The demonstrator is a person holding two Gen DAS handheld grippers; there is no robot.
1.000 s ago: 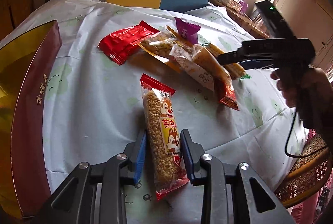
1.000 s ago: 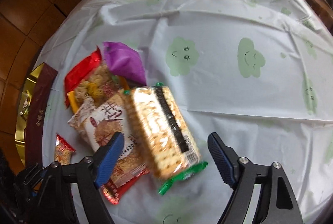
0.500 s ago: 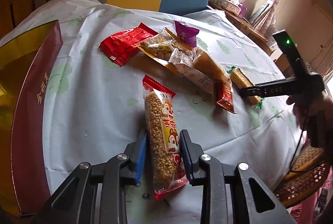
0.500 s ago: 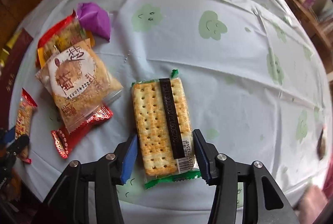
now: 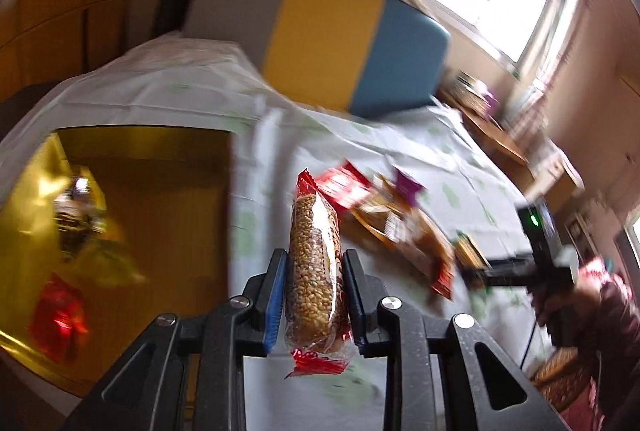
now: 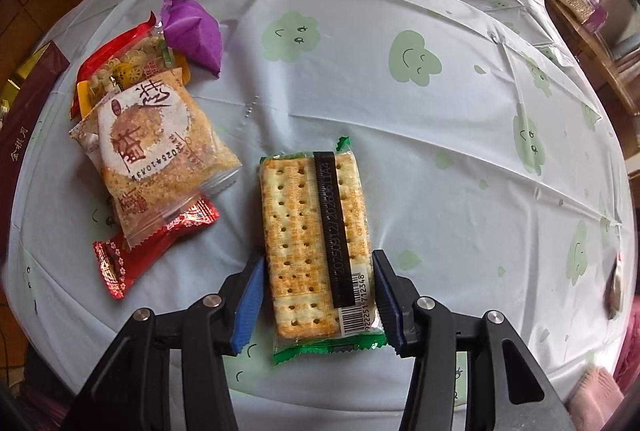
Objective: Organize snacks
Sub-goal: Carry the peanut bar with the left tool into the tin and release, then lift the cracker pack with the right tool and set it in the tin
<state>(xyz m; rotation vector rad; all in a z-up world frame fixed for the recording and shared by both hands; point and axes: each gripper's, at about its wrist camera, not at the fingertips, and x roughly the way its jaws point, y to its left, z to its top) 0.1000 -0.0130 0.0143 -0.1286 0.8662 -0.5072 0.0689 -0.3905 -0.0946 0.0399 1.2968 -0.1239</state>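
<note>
Honestly, the likeliest slip is on my left side: my left gripper (image 5: 314,301) has its jaws closing on the puffed-grain bar (image 5: 314,263), pads pressing its lower half, with the bar lifted clear of the worktop (image 5: 420,151) and its red crimped end hanging below the pads. The wrapper is slick and soft, so I judge it could slide or swing as I carry it toward the gold box (image 5: 160,211) at nine o'clock, or the grains could crush if I squeeze harder. My right gripper (image 6: 318,301) straddles the cracker pack (image 6: 314,239), which lies flat on the cloth; the pads sit right at its edges, though I cannot tell whether they truly press. A pinch across so wide and flat a pack could buckle it or snap crackers, and the near seal may fold. The snack pile (image 6: 156,135) at ten o'clock lies near enough to be nudged. The left view is smeared by motion, so the box's contents read only as red and yellow blurs, the box is cut off at the frame edge, and the pile's lower packets are covered.
</note>
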